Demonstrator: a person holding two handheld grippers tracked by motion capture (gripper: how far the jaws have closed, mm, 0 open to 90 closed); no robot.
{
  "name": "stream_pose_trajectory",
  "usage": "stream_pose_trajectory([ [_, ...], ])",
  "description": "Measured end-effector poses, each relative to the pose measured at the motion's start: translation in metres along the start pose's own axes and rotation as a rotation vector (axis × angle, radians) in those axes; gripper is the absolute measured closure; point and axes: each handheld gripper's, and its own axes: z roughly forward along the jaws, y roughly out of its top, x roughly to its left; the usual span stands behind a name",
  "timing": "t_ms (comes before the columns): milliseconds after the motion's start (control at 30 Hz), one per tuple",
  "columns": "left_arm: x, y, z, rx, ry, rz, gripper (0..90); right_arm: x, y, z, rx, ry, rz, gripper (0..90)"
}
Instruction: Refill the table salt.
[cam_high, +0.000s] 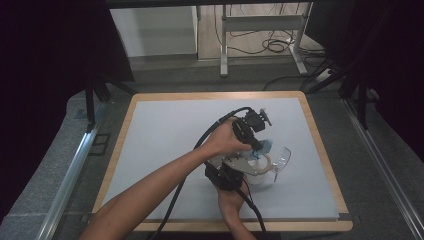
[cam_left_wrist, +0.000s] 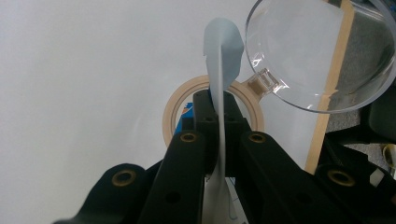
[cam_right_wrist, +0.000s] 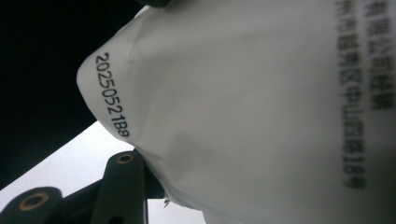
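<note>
Near our pale grey desk's (cam_high: 165, 130) right edge, left gripper (cam_left_wrist: 219, 140) pinches a thin blue-white sheet (cam_left_wrist: 223, 56); right gripper (cam_right_wrist: 135, 186) clamps a printed white pouch (cam_right_wrist: 243, 107).

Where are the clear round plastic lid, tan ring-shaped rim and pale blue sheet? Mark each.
clear round plastic lid (cam_left_wrist: 322, 51): left gripper view, middle.
tan ring-shaped rim (cam_left_wrist: 170, 114): left gripper view, left arc.
pale blue sheet (cam_left_wrist: 224, 46): left gripper view, upper end.

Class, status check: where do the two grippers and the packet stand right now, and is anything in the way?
Left gripper shut on pale blue packet above the jar's tan rim. Right gripper at the jar. Clear hinged lid open alongside.
</note>
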Motion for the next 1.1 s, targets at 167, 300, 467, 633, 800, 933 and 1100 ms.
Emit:
stream_pose_trajectory([
  [167, 0.0002, -0.0004, 0.0002, -0.004, -0.001, -0.001, 90.0, -0.0003, -0.0004, 0.0002, 0.002, 0.001, -0.002, 51.1],
  [300, -0.0002, -0.0001, 0.0006, -0.003, -0.003, -0.002, 90.0, -0.0006, -0.0006, -0.0002, 0.003, 0.0, 0.002, 51.1],
  [467, -0.0004, 0.0001, 0.0021, -0.006, -0.005, -0.002, 90.0, -0.0019, -0.0012, -0.0003, 0.003, -0.003, -0.005, 51.1],
  [633, -0.0004, 0.0006, 0.0039, 0.002, -0.01, 0.004, 90.0, -0.0028, -0.0018, -0.0008, 0.006, -0.006, -0.01, 51.3],
  [800, -0.0007, 0.0012, 0.0046, 0.01, -0.011, 0.005, 90.0, -0.0033, -0.0012, -0.0011, 0.007, -0.004, -0.014, 51.4],
  [933, -0.0005, 0.0012, 0.0049, 0.012, -0.013, 0.005, 90.0, -0.003, -0.0012, -0.0014, 0.008, -0.003, -0.015, 51.5],
  [1100, -0.0006, 0.0012, 0.0047, 0.009, -0.013, 0.005, 90.0, -0.0033, -0.0011, -0.0014, 0.005, -0.005, -0.02, 51.7],
])
